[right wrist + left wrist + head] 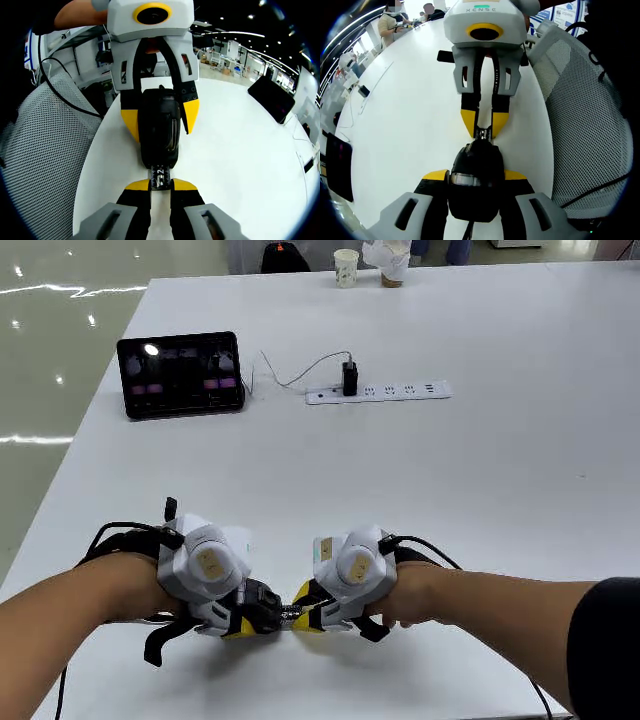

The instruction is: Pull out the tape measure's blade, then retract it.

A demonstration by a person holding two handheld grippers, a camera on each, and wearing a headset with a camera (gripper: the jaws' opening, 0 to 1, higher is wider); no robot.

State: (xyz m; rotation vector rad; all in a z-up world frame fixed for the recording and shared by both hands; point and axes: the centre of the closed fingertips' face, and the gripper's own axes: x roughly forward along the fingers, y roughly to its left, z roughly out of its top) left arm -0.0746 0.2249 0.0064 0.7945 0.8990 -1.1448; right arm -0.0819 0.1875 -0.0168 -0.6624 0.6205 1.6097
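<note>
You are clamping the tape measure point(472, 192) in your left gripper point(475, 176). Its yellow-tipped jaws are narrowed tight against the smooth, rounded black case, down at 6 o'clock on the matte white counter point(400, 470). Your right gripper point(160, 185) is facing it nose to nose, its jaws nearly closed and pinching the short exposed end of the blade point(160, 173).

The right gripper view is showing you a pale "2" among fine tick marks on that dark blade. The left gripper view is showing you "XENSE" lettered on the right gripper's glossy white housing, and a silvery band across the case. Both gripper views are catching a grey mesh chair back point(585, 115) just beside the counter edge.

In your head view, a glossy dark tablet point(181, 373) is lying at 10 o'clock. A long white power strip point(385, 392) with a black plug is lying at 12 o'clock, and a paper cup point(346, 267) is standing beyond it.
</note>
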